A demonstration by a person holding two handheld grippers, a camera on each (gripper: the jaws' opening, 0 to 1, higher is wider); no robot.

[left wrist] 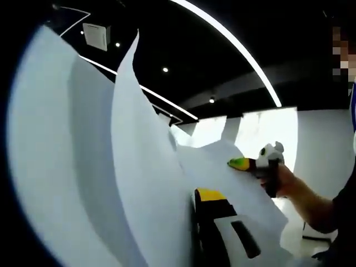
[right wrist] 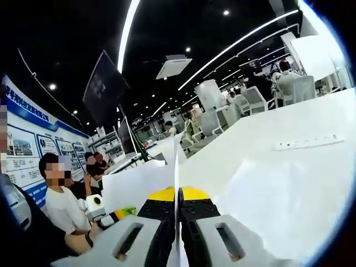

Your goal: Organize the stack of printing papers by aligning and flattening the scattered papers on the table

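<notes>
The right gripper (right wrist: pixel 178 208) is clamped on the papers (right wrist: pixel 176 167), whose thin edge rises between its closed jaws; in the left gripper view the left gripper (left wrist: pixel 207 196) also pinches the papers (left wrist: pixel 128 183), which stand upright and curled, lifted off the white table (right wrist: pixel 289 167). The table bears a white power strip (right wrist: pixel 307 142). Behind are a dark ceiling with light strips (right wrist: pixel 129 28) and seated people (right wrist: pixel 58 194).

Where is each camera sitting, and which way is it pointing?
Left gripper view: rides on the left tongs, faces raised paper sheets and the dark ceiling; shows the person's hand holding the right tongs.
Right gripper view: rides on the right tongs, shut on a sheet's edge, faces across the white table; left tongs at lower left.
Shared: the paper sheets and each other's tongs.
</notes>
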